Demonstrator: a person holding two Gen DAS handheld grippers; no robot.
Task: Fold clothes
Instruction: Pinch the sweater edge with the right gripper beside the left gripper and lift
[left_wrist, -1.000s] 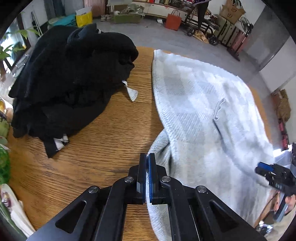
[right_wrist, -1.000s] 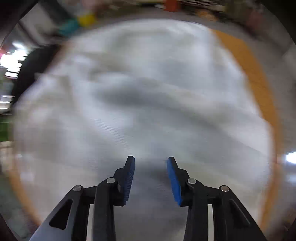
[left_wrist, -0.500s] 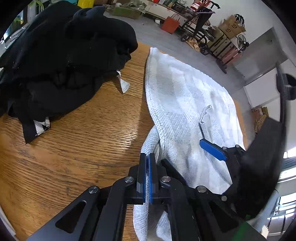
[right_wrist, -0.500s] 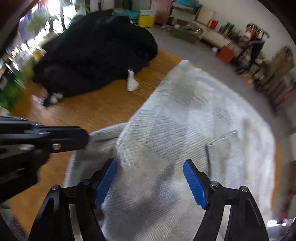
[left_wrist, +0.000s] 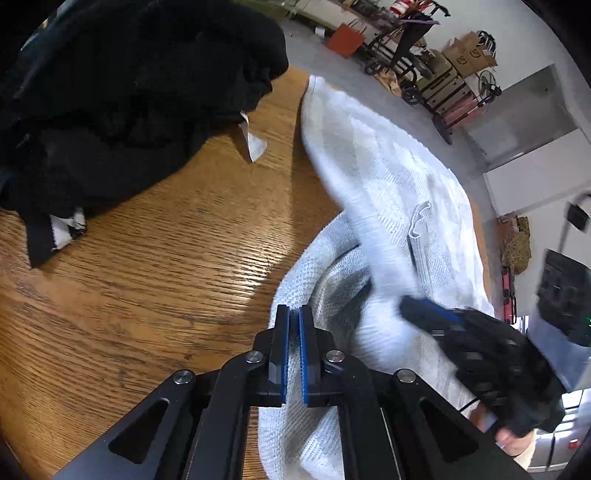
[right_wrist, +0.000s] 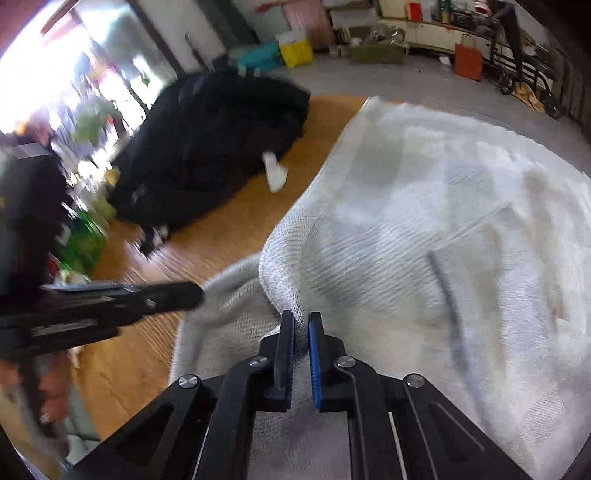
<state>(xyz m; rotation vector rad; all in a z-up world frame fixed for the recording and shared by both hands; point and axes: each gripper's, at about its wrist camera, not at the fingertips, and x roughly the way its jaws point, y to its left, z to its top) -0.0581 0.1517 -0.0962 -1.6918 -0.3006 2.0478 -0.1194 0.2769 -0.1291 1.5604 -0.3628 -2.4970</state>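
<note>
A white and grey checked knit garment (left_wrist: 388, 173) lies spread over the right half of the wooden table (left_wrist: 166, 277). My left gripper (left_wrist: 291, 314) pinches the garment's near-left edge; its jaws are just starting to open, with cloth still between the pads. In the right wrist view my right gripper (right_wrist: 301, 319) closes on a raised fold of the same garment (right_wrist: 443, 221), and the pads press on the cloth. The two grippers are close together: the right gripper (left_wrist: 417, 310) shows blurred beside the left one, and the left gripper (right_wrist: 192, 293) reaches in from the left.
A heap of black clothes (left_wrist: 129, 92) with a white label (left_wrist: 253, 144) covers the table's far left. Bare wood lies between the heap and the garment. Beyond the table are a grey floor, an orange bag (left_wrist: 345, 38), carts and boxes.
My right gripper swept left across the garment, opened wide, then closed on a fold beside the left gripper. The left gripper sank a little and tilted, and its pads parted slightly.
</note>
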